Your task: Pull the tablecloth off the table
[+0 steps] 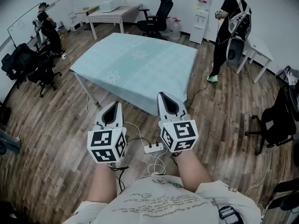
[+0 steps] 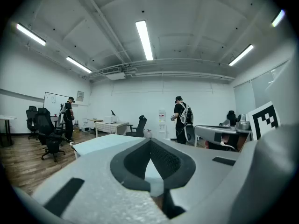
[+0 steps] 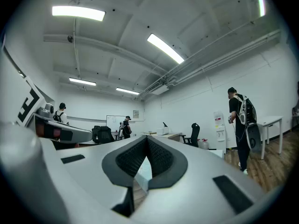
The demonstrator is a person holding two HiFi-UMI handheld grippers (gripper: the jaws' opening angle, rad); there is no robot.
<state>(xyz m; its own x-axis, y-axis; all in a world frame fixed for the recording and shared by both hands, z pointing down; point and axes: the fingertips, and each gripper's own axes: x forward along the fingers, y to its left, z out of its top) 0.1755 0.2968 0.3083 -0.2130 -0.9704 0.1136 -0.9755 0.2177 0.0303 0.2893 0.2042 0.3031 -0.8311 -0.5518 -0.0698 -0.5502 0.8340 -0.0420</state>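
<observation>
A pale teal tablecloth (image 1: pixel 135 62) with white flower prints covers the table in the middle of the room and hangs over its edges. Both grippers are held in front of the table's near corner, above the wooden floor. My left gripper (image 1: pixel 114 105) is shut and empty, a little short of the cloth's near edge. The right gripper (image 1: pixel 164 95) is also shut and holds nothing; its tip points at the hanging near edge. In the left gripper view the closed jaws (image 2: pixel 150 143) point at the cloth (image 2: pixel 105 143). The right gripper (image 3: pixel 147 141) likewise shows its pads together.
A white power strip (image 1: pixel 154 148) with cables lies on the floor under my hands. One person (image 1: pixel 229 22) stands at the back right by a white table (image 1: pixel 257 48), another (image 1: pixel 46 27) at the back left. Office chairs (image 1: pixel 280 120) and a second table (image 1: pixel 114 13) ring the room.
</observation>
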